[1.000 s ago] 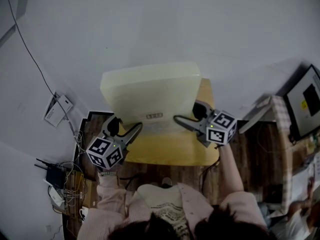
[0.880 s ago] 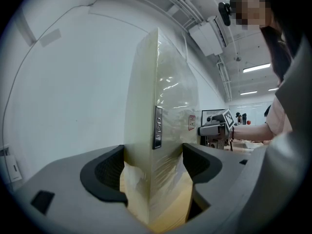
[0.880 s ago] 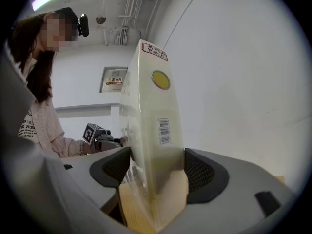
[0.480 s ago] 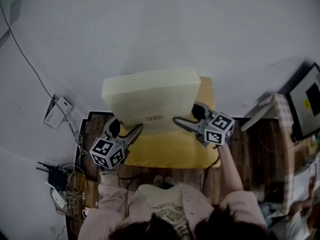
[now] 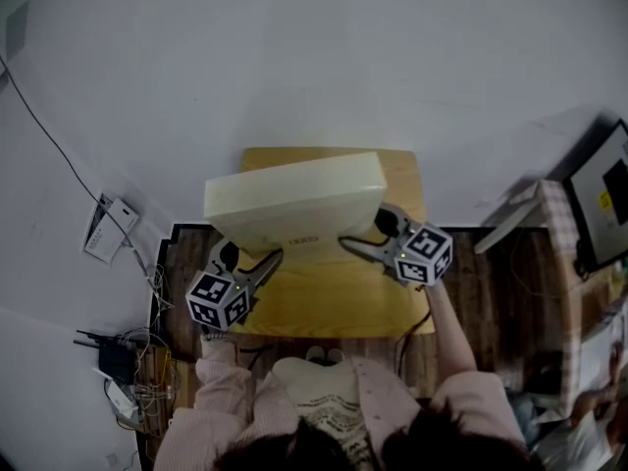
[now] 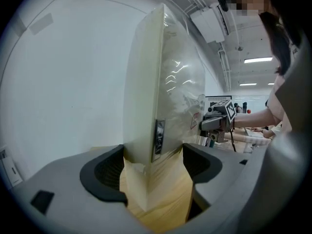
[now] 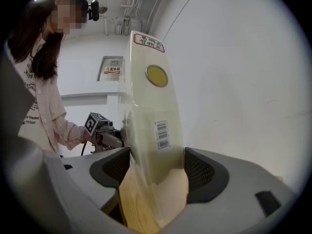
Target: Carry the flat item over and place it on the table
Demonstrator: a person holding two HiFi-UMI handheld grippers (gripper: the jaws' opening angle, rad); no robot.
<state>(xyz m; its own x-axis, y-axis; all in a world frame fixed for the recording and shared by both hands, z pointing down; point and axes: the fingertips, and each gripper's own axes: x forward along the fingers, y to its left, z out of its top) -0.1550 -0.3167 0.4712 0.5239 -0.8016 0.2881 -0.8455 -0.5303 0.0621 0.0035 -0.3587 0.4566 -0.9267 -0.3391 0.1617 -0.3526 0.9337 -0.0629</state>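
A flat cream pack (image 5: pixel 294 199) wrapped in clear plastic hangs over the small wooden table (image 5: pixel 339 302), held from both near corners. My left gripper (image 5: pixel 265 260) is shut on its left near edge, and my right gripper (image 5: pixel 353 245) is shut on its right near edge. In the left gripper view the pack (image 6: pixel 153 101) stands edge-on between the dark pads (image 6: pixel 105 172), with the gripper (image 6: pixel 152 167) closed on it. The right gripper view shows the same pack (image 7: pixel 151 106), with a barcode and a yellow round sticker, and the right gripper (image 7: pixel 158 172) clamped on it. The wooden tabletop shows below the pack.
A white wall rises right behind the table. A router and tangled cables (image 5: pixel 118 351) lie on the floor at left, and a white box (image 5: pixel 106 226) sits on the wall. A dark monitor (image 5: pixel 603 199) and cluttered furniture stand at right. The person's body is close to the table's near edge.
The pack looks smaller and sits nearer the person; the table's far edge now shows beyond it. Both grippers have kept their hold and drawn slightly inward.
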